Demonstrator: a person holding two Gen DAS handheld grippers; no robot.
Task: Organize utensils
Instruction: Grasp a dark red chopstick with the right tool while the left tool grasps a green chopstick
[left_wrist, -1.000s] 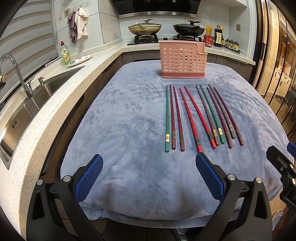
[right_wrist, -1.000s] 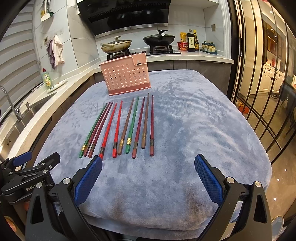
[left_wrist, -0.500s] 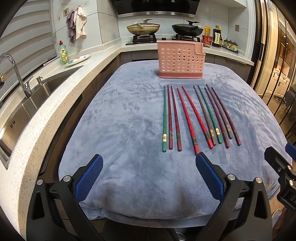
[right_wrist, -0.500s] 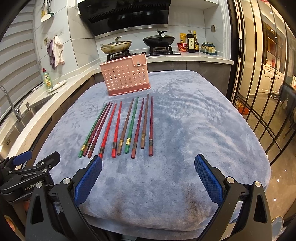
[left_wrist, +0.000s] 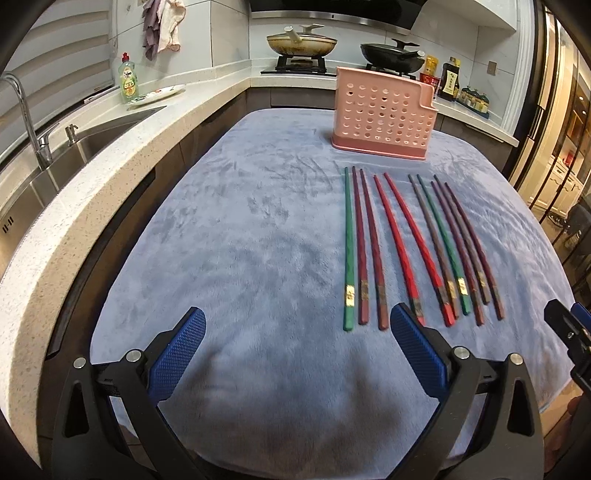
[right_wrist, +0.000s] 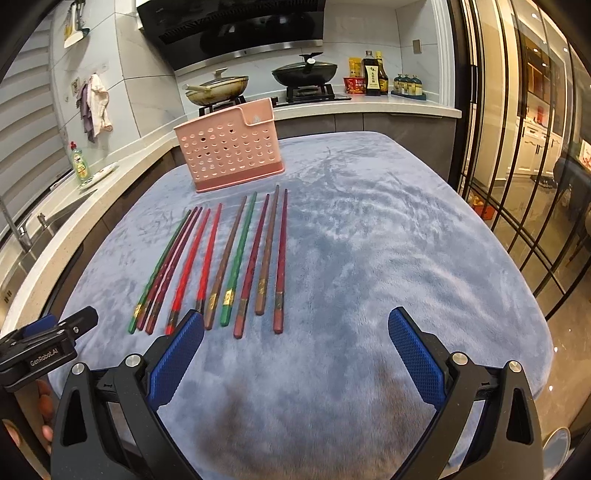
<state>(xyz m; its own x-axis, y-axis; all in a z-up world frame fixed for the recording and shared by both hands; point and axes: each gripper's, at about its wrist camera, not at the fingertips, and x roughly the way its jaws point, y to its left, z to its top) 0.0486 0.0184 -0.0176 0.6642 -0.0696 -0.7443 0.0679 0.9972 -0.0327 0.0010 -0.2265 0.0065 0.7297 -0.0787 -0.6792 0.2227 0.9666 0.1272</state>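
Observation:
Several chopsticks (left_wrist: 406, 243) in green, maroon, red and brown lie side by side on a blue-grey cloth (left_wrist: 258, 240), thick ends toward me; they also show in the right wrist view (right_wrist: 229, 258). A pink perforated utensil holder (left_wrist: 384, 114) stands upright behind them, also in the right wrist view (right_wrist: 231, 155). My left gripper (left_wrist: 297, 349) is open and empty, just short of the chopsticks' near ends. My right gripper (right_wrist: 295, 349) is open and empty, its left finger (right_wrist: 177, 354) close to the red chopsticks' ends.
A stone counter with a sink (left_wrist: 55, 155) and tap runs along the left. A dish-soap bottle (left_wrist: 128, 79) and plate stand there. Two pans (left_wrist: 303, 42) sit on the stove behind. The cloth's right edge (right_wrist: 517, 266) drops off beside glass doors.
Both grippers have moved forward toward the chopsticks, which now lie closer to the fingertips. The chopsticks and holder have not moved.

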